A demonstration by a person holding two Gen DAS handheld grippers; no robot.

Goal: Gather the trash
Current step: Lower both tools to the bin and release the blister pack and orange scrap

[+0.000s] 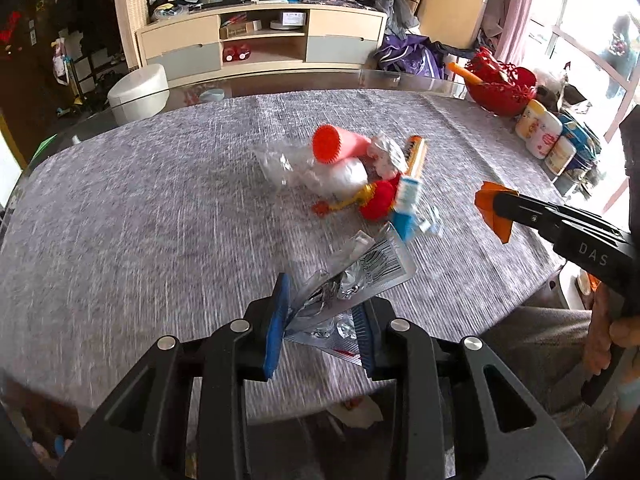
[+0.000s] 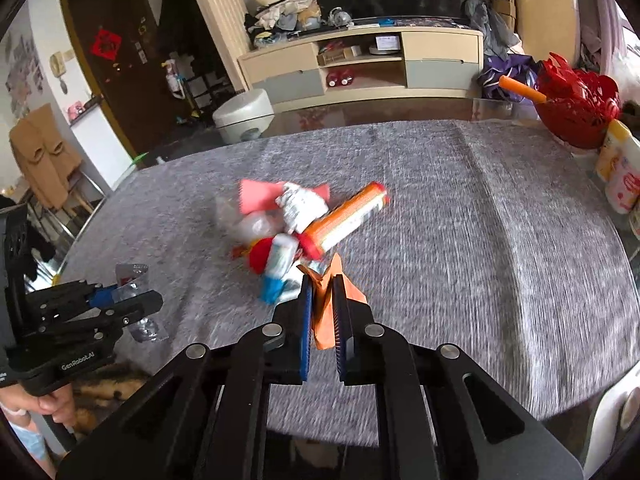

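A: Left wrist view first. What's going wrong-wise?

B: Left gripper [image 1: 320, 328] is pinching a crinkled silver foil wrapper w/ barcode [image 1: 360, 280] by its near end only; most of it is sticking out past the blue pads. Judging by that, it's liable to slip or tear if swung fast. Jaws are standing narrow, clamping the foil btwn them.

A: Rest of the trash?

B: Sitting mid-table on the grey woven tablecloth [image 1: 140, 200]: a heap w/ a pink cylinder w/ orange ribbed cap [image 1: 340, 146], clear plastic, crumpled paper, a blue-white tube. Still uncollected.

A: Right wrist view?

B: Right gripper [image 2: 323, 320] is gripping a folded orange paper scrap [image 2: 324, 308], jaws nearly together, paper poking out far and near of the pads. Thin sheet, so it's prob. sliding out if shaken. A long orange tube [image 2: 344, 216] is lying just beyond it in the heap. No bin showing in either view, so I can't tell where it's all going.
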